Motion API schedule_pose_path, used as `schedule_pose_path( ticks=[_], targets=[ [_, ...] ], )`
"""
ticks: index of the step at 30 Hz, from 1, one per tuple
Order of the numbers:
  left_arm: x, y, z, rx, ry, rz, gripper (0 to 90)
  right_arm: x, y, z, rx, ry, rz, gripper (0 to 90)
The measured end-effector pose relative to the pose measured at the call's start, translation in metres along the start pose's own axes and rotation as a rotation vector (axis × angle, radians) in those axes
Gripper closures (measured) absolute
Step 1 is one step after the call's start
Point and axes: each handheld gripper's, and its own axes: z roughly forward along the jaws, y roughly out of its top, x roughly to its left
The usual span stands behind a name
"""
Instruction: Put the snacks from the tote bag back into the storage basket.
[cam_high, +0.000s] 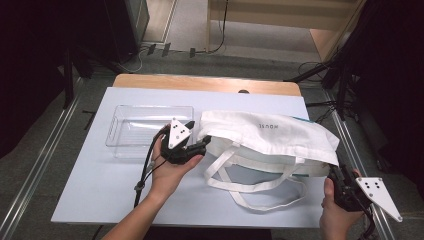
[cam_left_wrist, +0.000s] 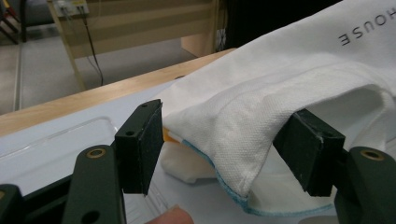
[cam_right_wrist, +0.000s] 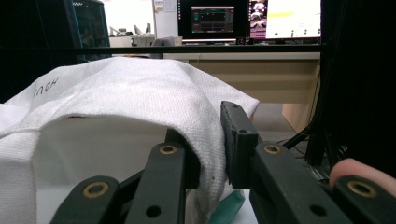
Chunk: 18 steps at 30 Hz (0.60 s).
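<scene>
A white fabric tote bag (cam_high: 270, 135) with grey lettering lies flat on the table, its opening and looped handles (cam_high: 250, 187) toward me. My left gripper (cam_high: 202, 146) is at the bag's left corner. In the left gripper view its jaws (cam_left_wrist: 224, 142) stand wide apart around the bag's upper fabric edge (cam_left_wrist: 243, 140), and the left pad (cam_left_wrist: 140, 144) is clear of the cloth. My right gripper (cam_high: 336, 172) is at the bag's near right corner. In the right gripper view it (cam_right_wrist: 208, 140) pinches a fold of the bag's cloth (cam_right_wrist: 205, 121). Something teal (cam_right_wrist: 229, 205) shows under the cloth.
A clear plastic tray (cam_high: 145, 125) sits on the pale tabletop (cam_high: 100, 200) just left of the bag, beside my left hand. The table's wooden back edge (cam_high: 200, 82) lies beyond. Metal rails run along both sides of the table, and cables lie on the floor behind.
</scene>
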Motion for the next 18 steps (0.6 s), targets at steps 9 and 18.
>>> schedule_pose_path(
  ticks=[9, 18],
  targets=[
    [-0.028, 0.004, 0.017, 0.050, 0.031, 0.139, 38.8, 0.002, 0.000, 0.005, -0.006, 0.012, 0.010, 79.8],
    [-0.037, 0.026, 0.032, 0.032, 0.018, 0.177, 47.0, -0.005, -0.002, 0.004, 0.005, 0.016, 0.006, 78.4]
  ],
)
